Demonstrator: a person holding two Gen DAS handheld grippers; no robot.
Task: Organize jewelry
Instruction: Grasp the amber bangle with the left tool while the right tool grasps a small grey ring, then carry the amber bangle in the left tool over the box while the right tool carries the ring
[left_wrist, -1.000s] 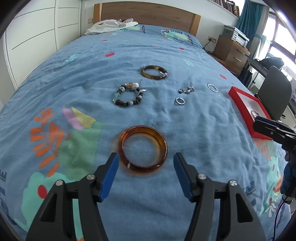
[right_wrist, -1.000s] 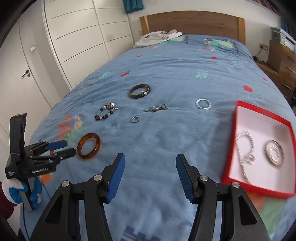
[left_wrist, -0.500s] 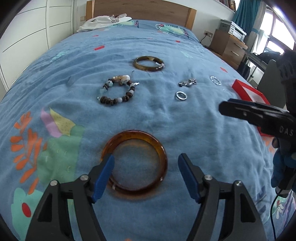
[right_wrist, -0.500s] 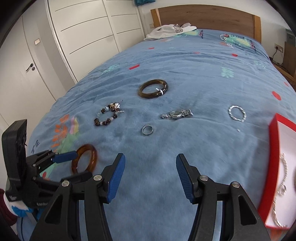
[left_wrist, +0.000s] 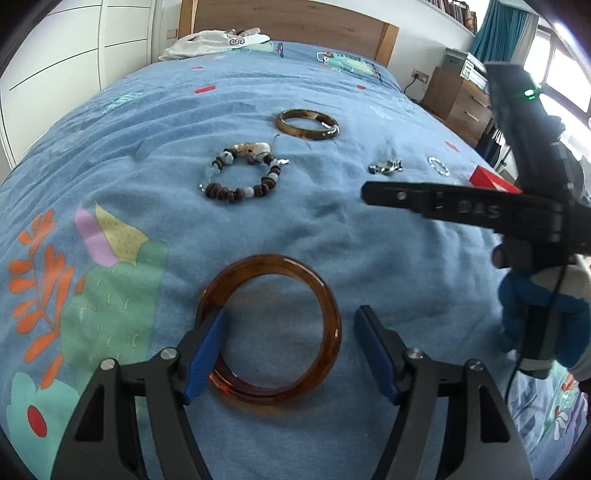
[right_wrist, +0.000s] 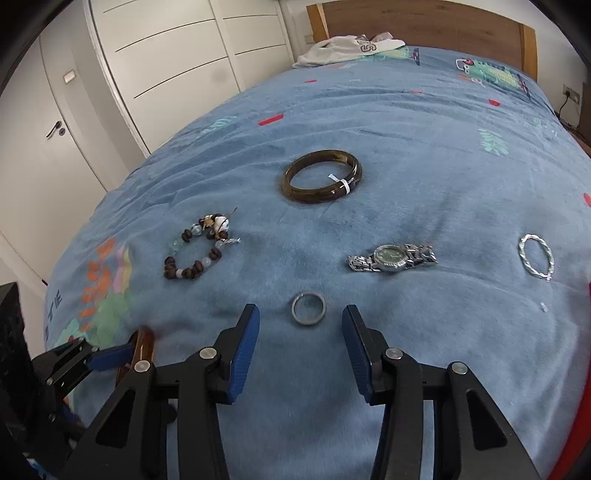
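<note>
Count on the blue blanket (right_wrist: 424, 155): 2 bangles, 1 beaded bracelet, 1 watch, 1 twisted silver ring-bracelet, 1 small ring. 2 grippers.

Amber bangle (left_wrist: 271, 332) lay flat at 6 o'clock in the left wrist view. Left gripper (left_wrist: 291, 350) was wide open and held nothing; its left pad sat over the bangle's near-left rim, its right pad stood outside the bangle at 3 o'clock.

Dark bangle (right_wrist: 322, 176) with a white tag sat at 12 o'clock from the right gripper (right_wrist: 300, 349). Beaded bracelet (right_wrist: 197, 251) at 10 o'clock, watch (right_wrist: 392, 257) at 1 o'clock, silver ring-bracelet (right_wrist: 536, 256) at 2 o'clock.

Small ring (right_wrist: 308, 308) lay just ahead of the right gripper, between its pad tips. Jaws were wide open, gripping nothing.
</note>
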